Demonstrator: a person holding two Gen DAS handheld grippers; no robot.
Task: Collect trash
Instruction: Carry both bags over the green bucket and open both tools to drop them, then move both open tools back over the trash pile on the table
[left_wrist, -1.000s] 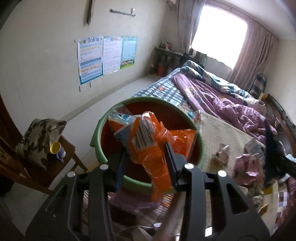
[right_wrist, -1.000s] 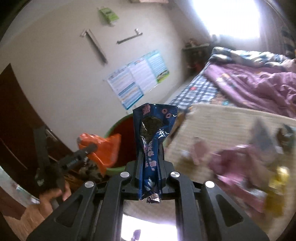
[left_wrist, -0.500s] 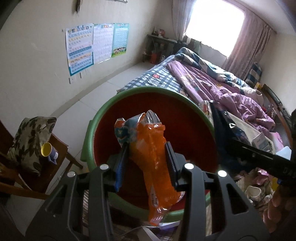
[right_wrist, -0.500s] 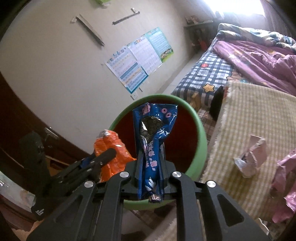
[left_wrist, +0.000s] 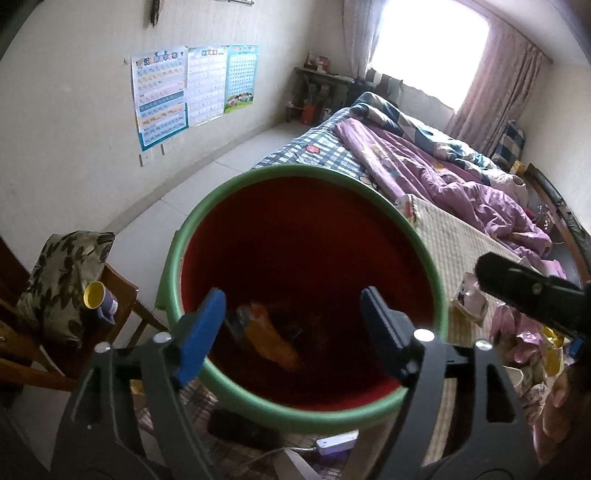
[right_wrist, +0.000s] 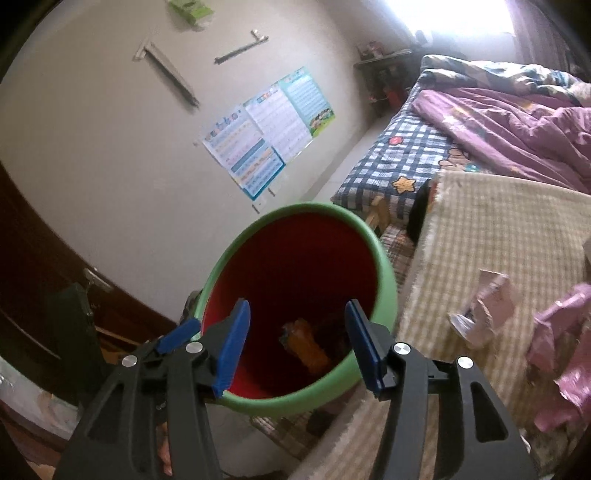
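Note:
A bucket with a green rim and red inside stands by the bed, also seen in the right wrist view. An orange snack wrapper lies at its bottom. My left gripper hangs over the bucket's near rim, its jaws opening with nothing between the blue pads. My right gripper is over the rim too, jaws opening and empty. The blue wrapper is not clear in the dark bottom. Crumpled wrappers and pink ones lie on the checked mat.
Left of the bucket stands a wooden chair with a leaf-print cushion and a yellow cup. A white power strip lies below the bucket. A purple quilt covers the bed behind, and the right gripper's black body reaches in from the right.
Both grippers went from shut to open. The orange wrapper left the left jaws and now lies in the bucket; the blue wrapper left the right jaws. Both came closer over the bucket.

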